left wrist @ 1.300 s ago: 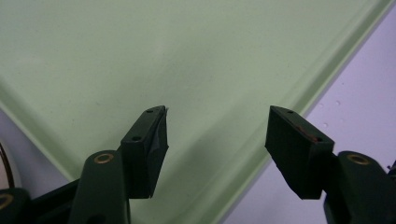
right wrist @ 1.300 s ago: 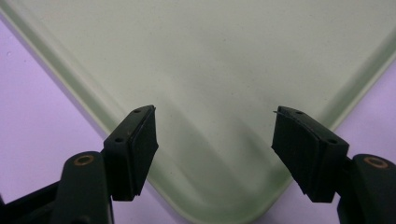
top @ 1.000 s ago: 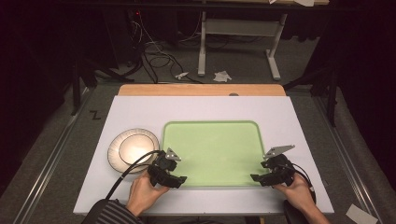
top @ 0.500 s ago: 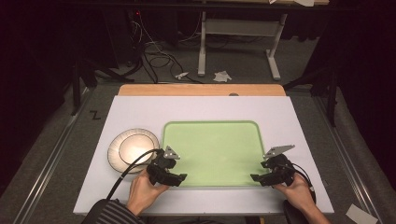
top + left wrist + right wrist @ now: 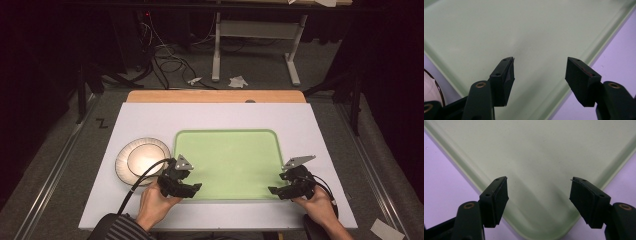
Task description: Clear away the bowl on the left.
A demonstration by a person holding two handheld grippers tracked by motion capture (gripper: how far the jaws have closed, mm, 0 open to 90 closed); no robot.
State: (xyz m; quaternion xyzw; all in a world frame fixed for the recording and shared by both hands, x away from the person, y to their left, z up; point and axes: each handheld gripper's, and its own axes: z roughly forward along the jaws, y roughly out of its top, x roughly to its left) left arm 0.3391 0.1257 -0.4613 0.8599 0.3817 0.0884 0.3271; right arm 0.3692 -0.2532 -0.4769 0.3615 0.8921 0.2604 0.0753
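At the bottom of the high view we hold the left gripper (image 5: 191, 187) and the right gripper (image 5: 275, 190) over the near corners of the green tray (image 5: 227, 150), jaws apart and gripping nothing. We judge the work barely begun: the tray lies flat at mid-frame and is not yet grasped. It is empty. Left of it, the bowl (image 5: 142, 160) also looks empty.
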